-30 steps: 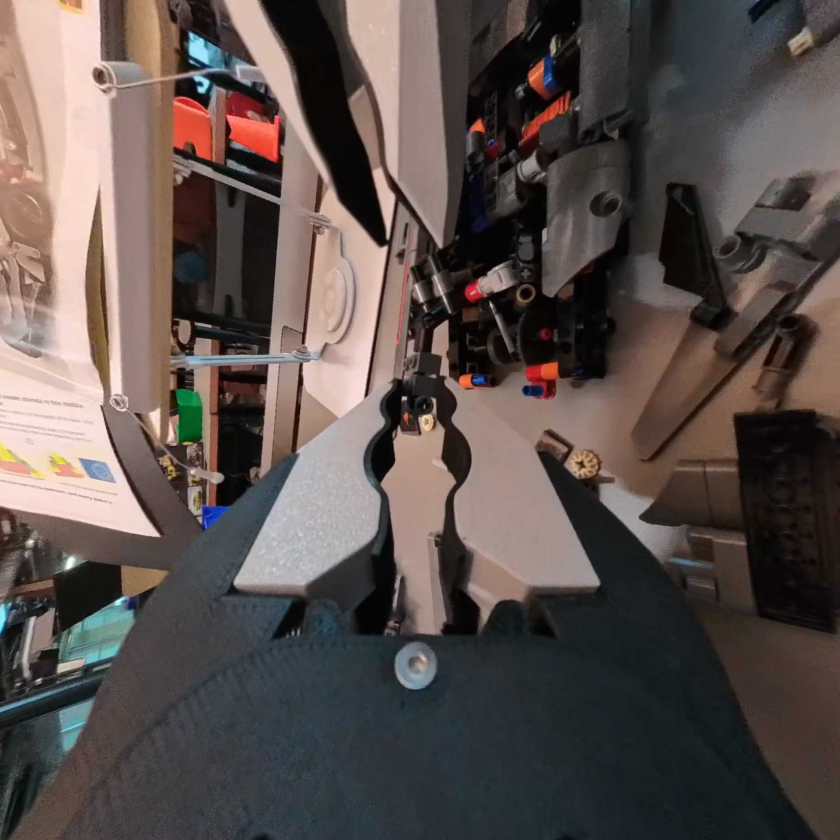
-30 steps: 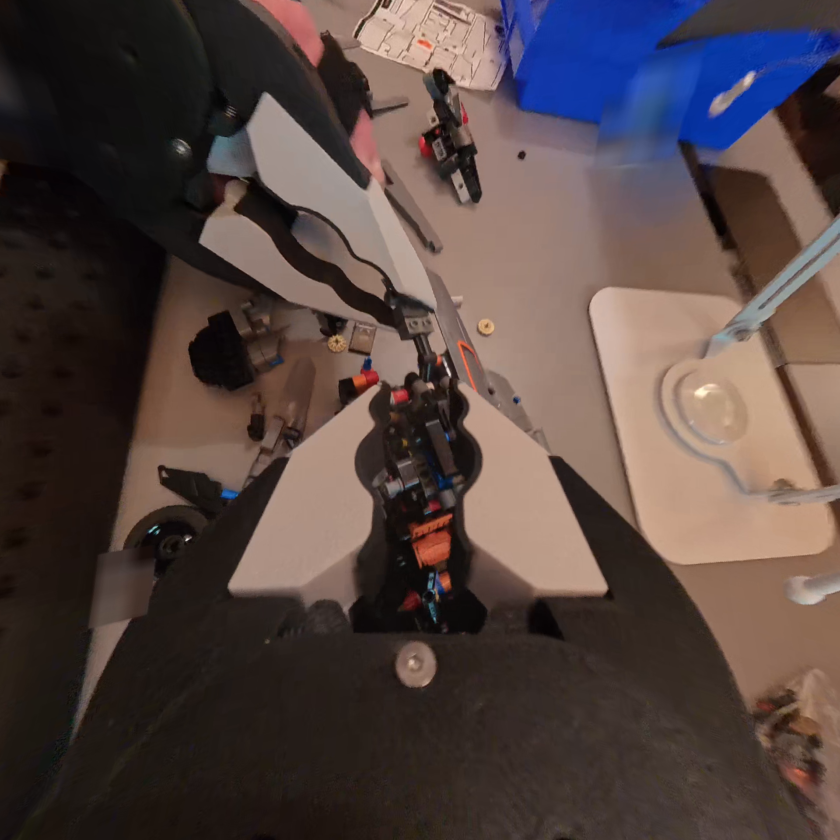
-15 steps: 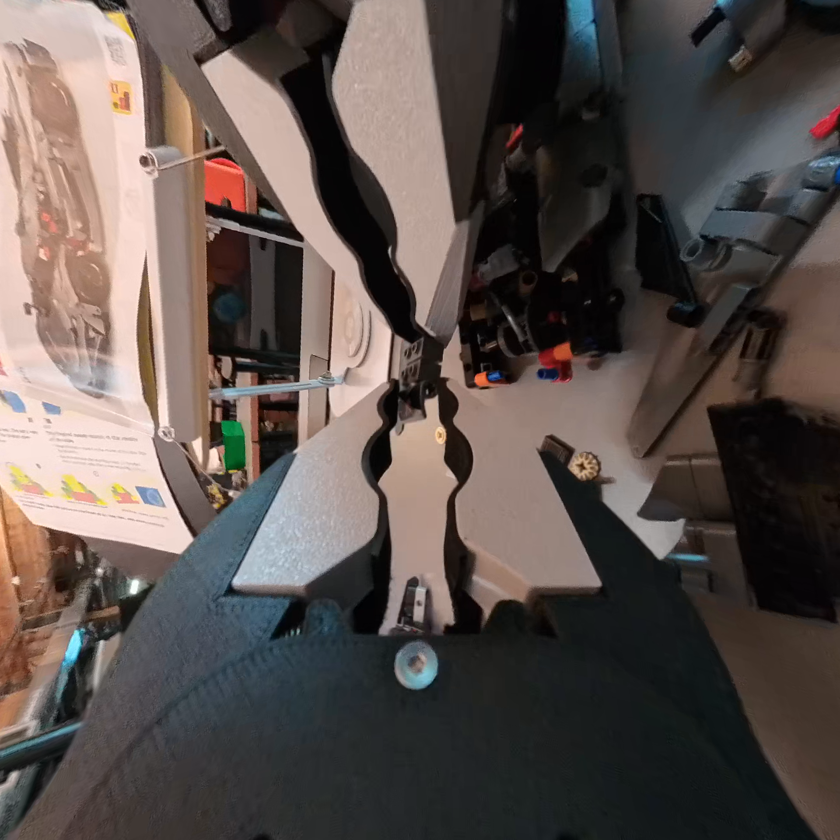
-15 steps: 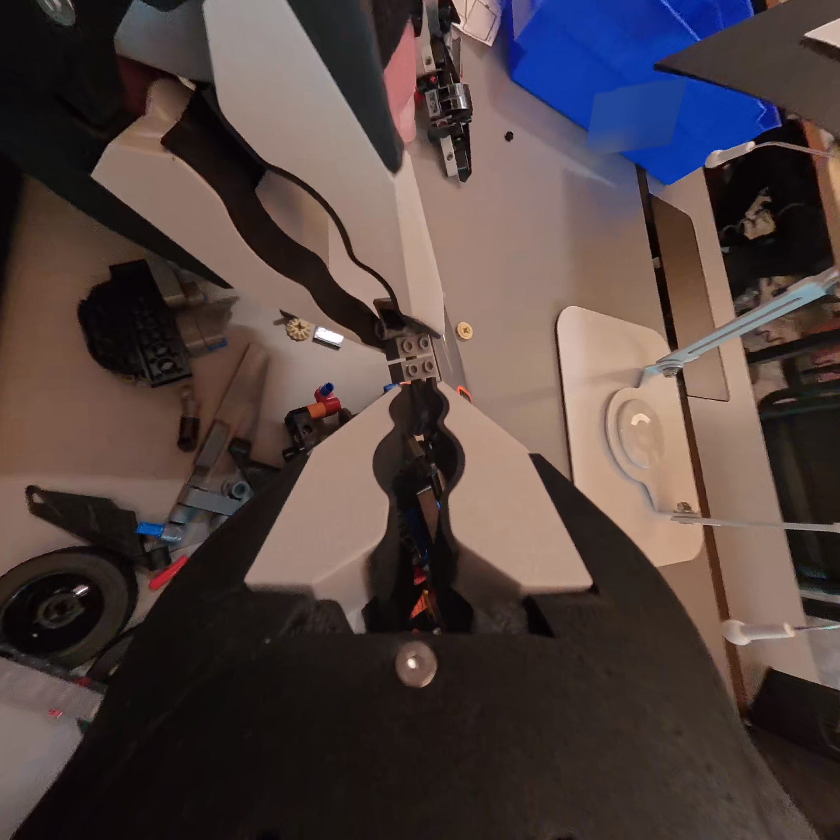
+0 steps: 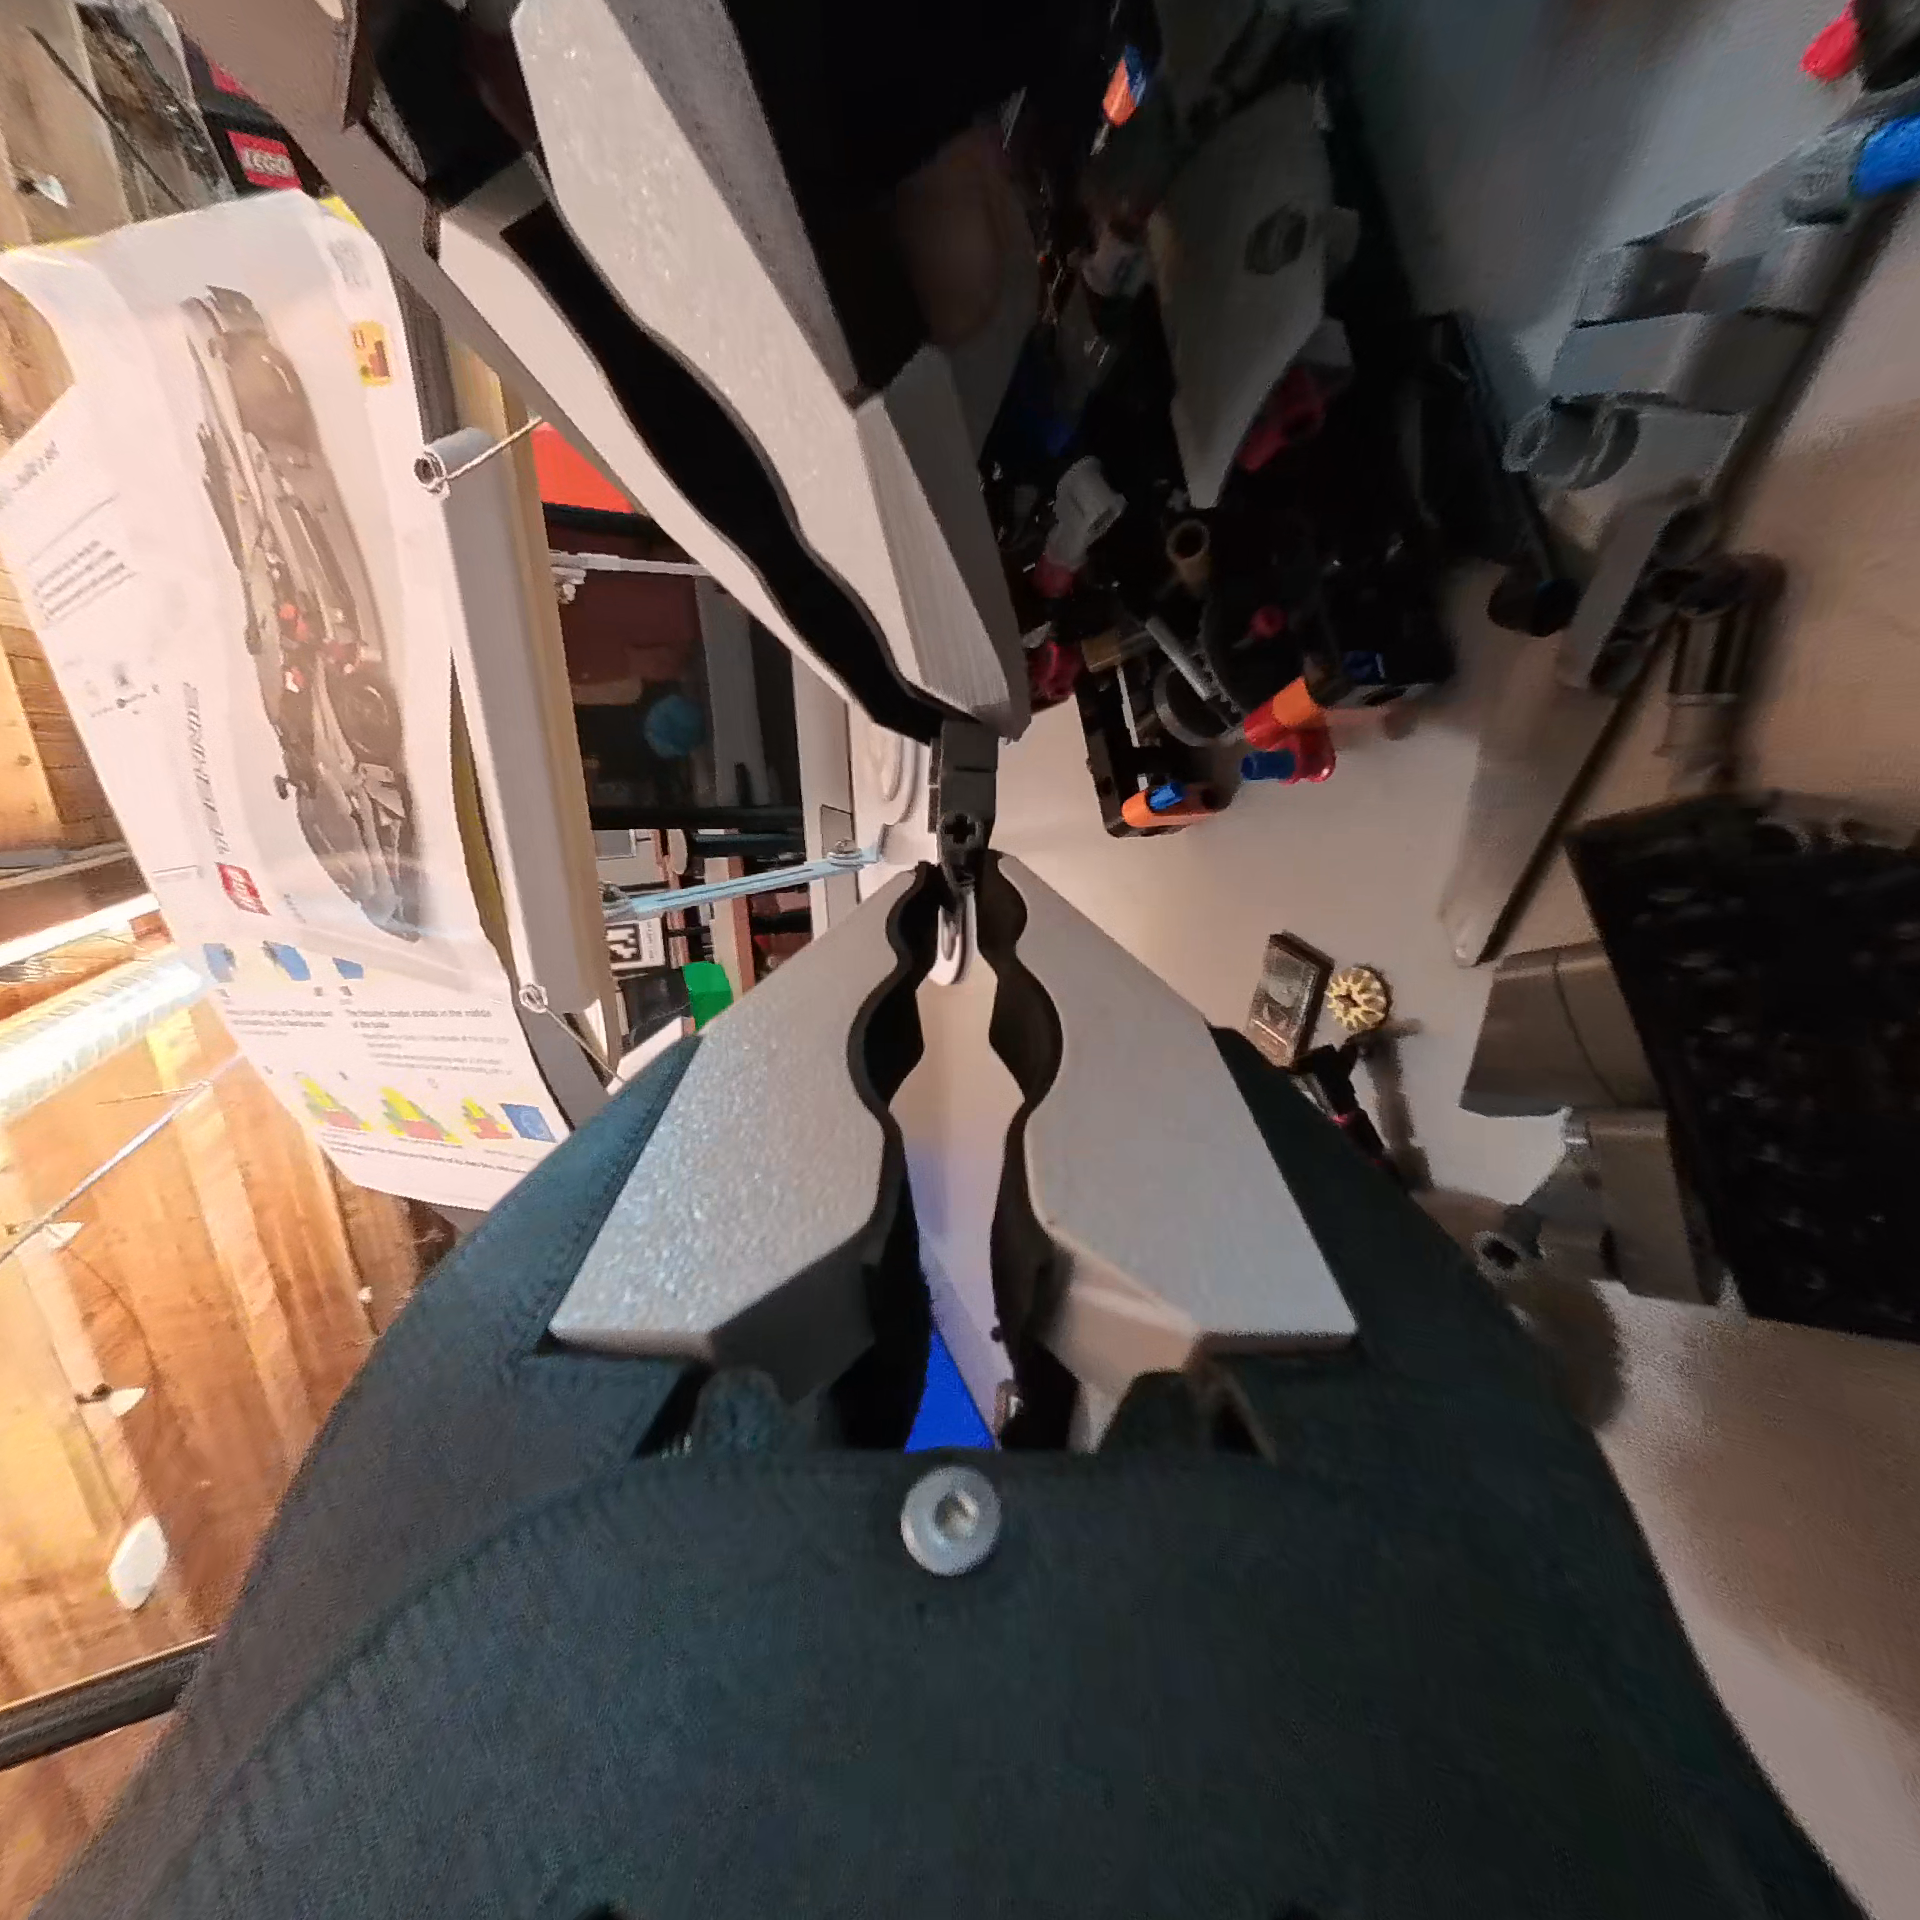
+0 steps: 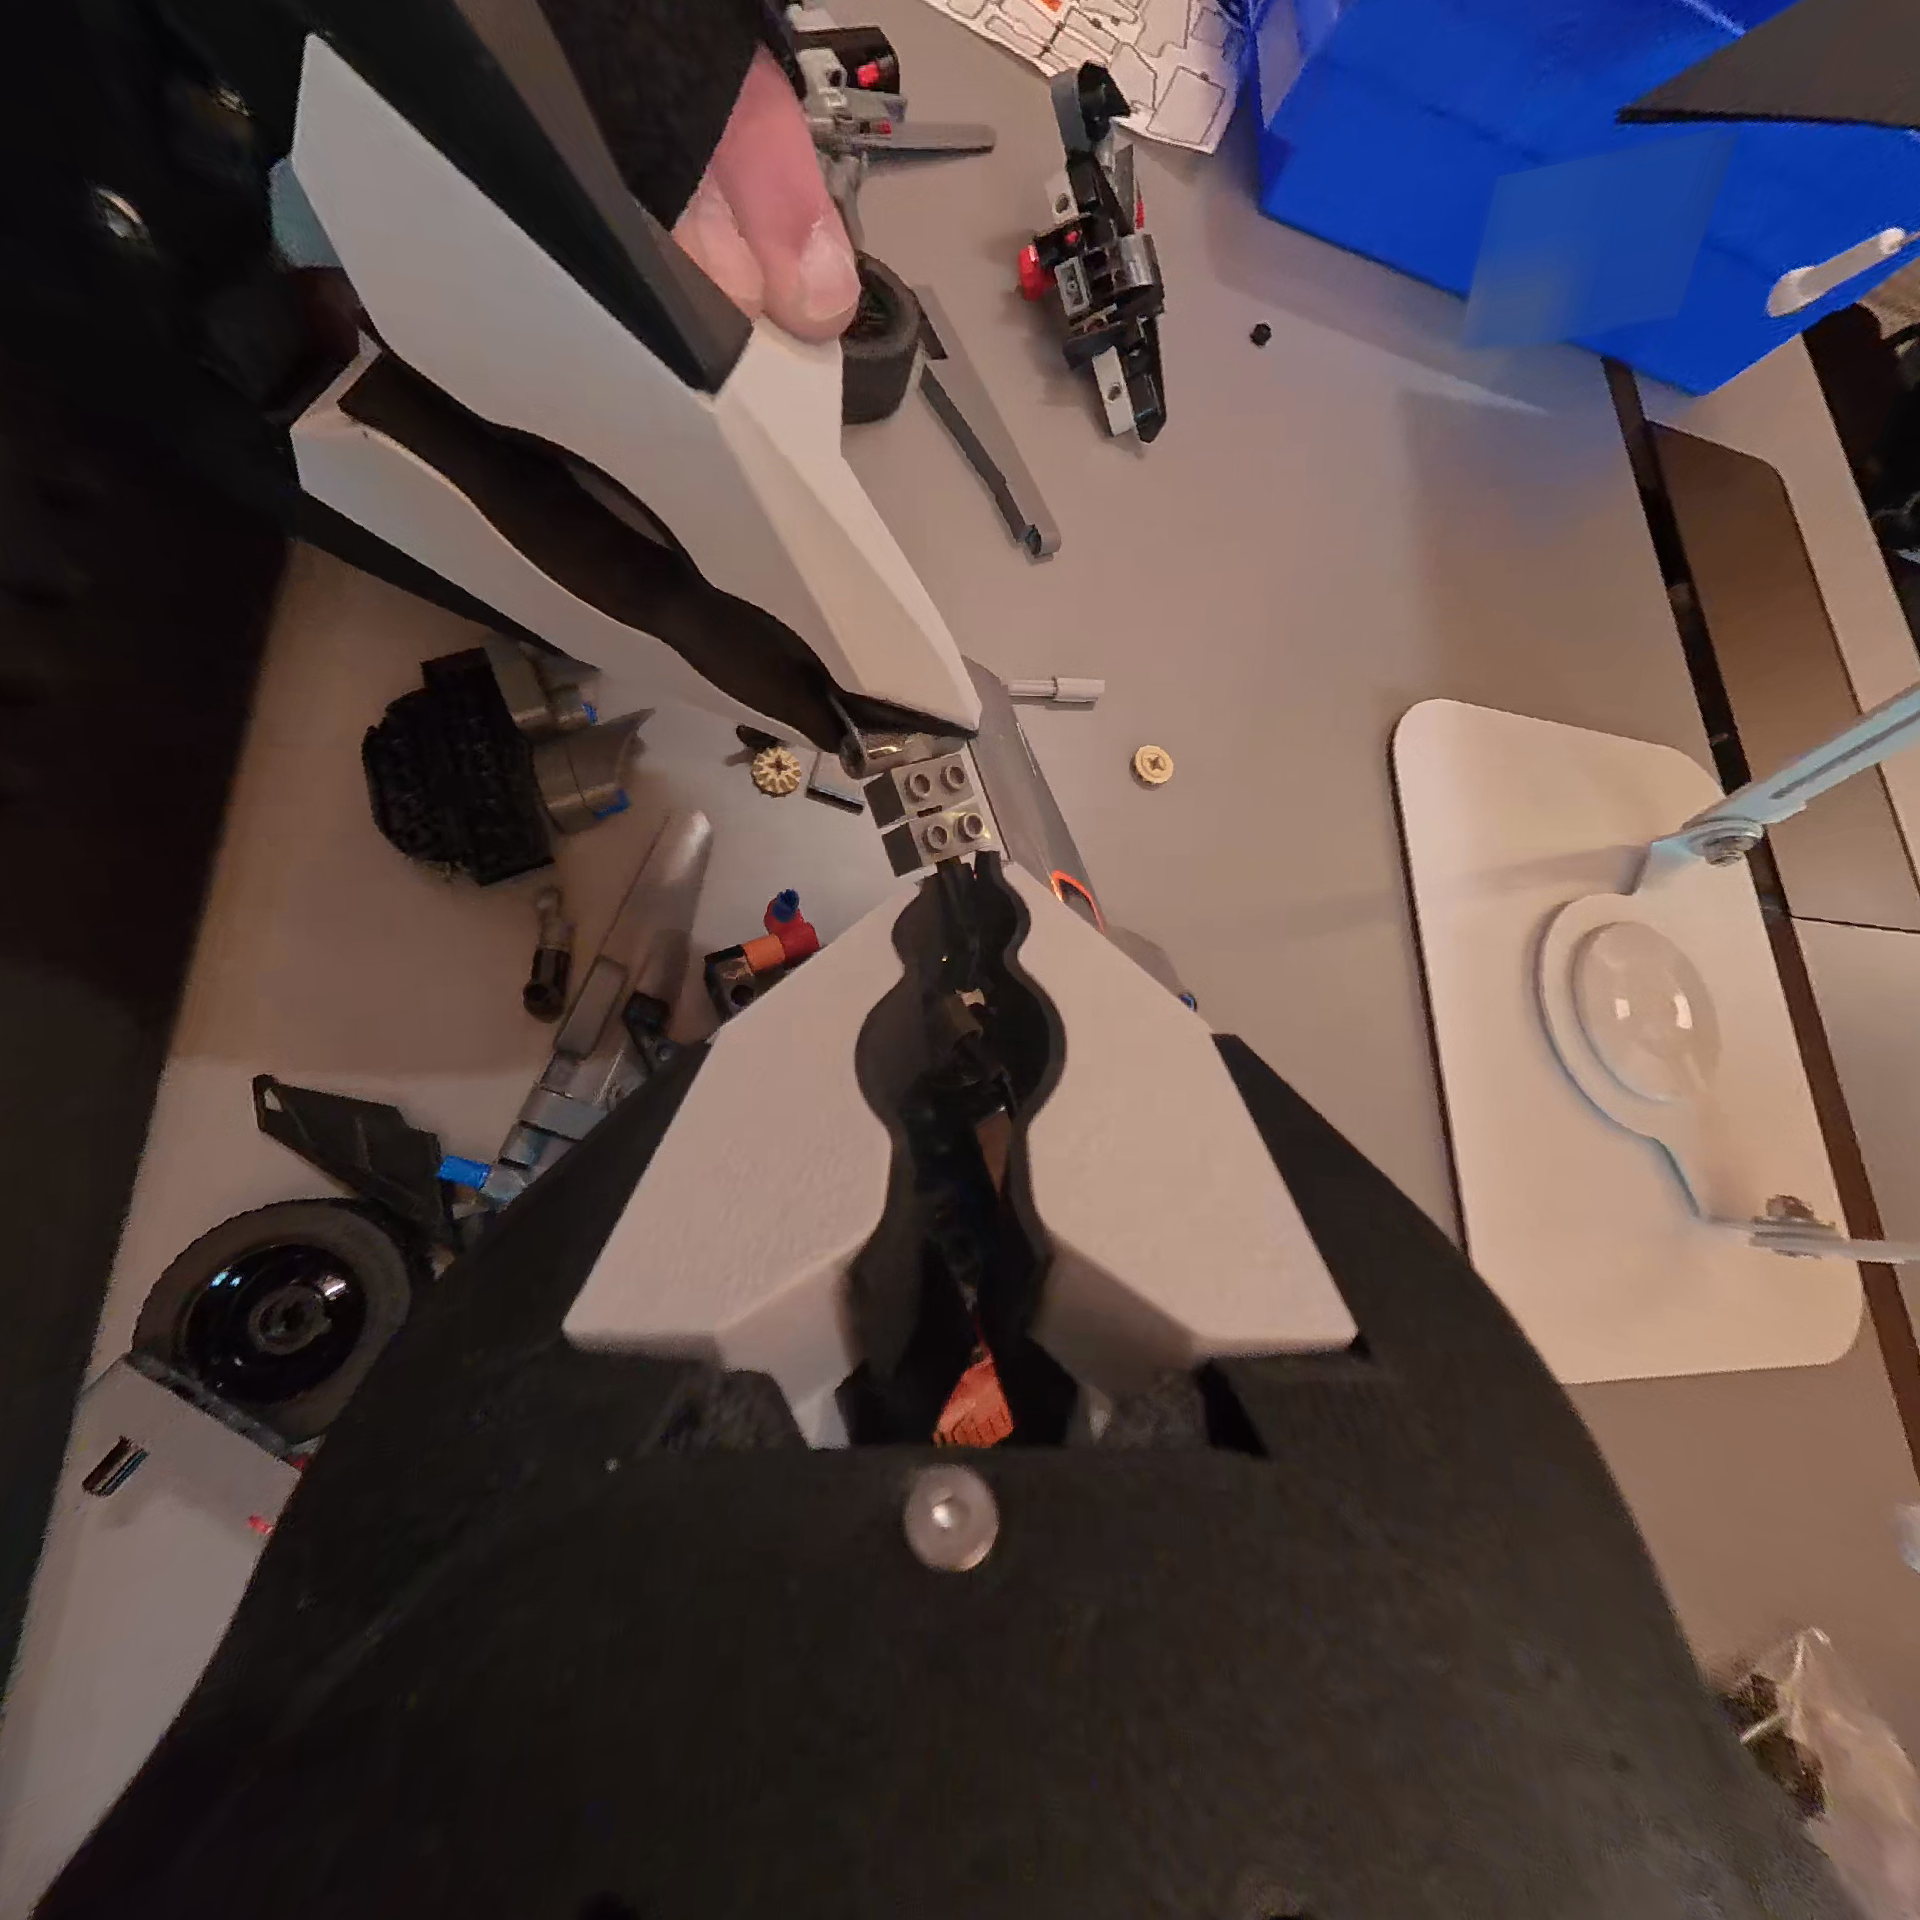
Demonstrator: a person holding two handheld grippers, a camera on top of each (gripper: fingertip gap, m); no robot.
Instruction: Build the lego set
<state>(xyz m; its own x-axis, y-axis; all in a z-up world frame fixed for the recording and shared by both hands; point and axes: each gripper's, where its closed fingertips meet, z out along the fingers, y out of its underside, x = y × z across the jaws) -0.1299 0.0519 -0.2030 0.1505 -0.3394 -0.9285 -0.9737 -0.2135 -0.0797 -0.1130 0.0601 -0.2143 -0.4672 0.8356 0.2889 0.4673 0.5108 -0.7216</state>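
- My left gripper (image 5: 961,883) is nearly closed at the tips, pinching the thin end of a small dark grey lego piece (image 5: 964,795) held up over the counter (image 5: 1122,914).
- My right gripper (image 6: 961,883) meets it tip to tip from the other side; its fingers are narrow around the black lego chassis (image 6: 961,1101), which runs back between them.
- In the right wrist view the grey studded bricks (image 6: 930,805) sit just past my right tips, touching the left gripper's tips (image 6: 904,727).
- Loose parts lie on the counter: a tan gear (image 6: 775,771), a tan round piece (image 6: 1151,764), a black wheel (image 6: 275,1314) and a blue bin (image 6: 1558,156).
- An instruction sheet (image 5: 270,665) hangs on a stand at the left.
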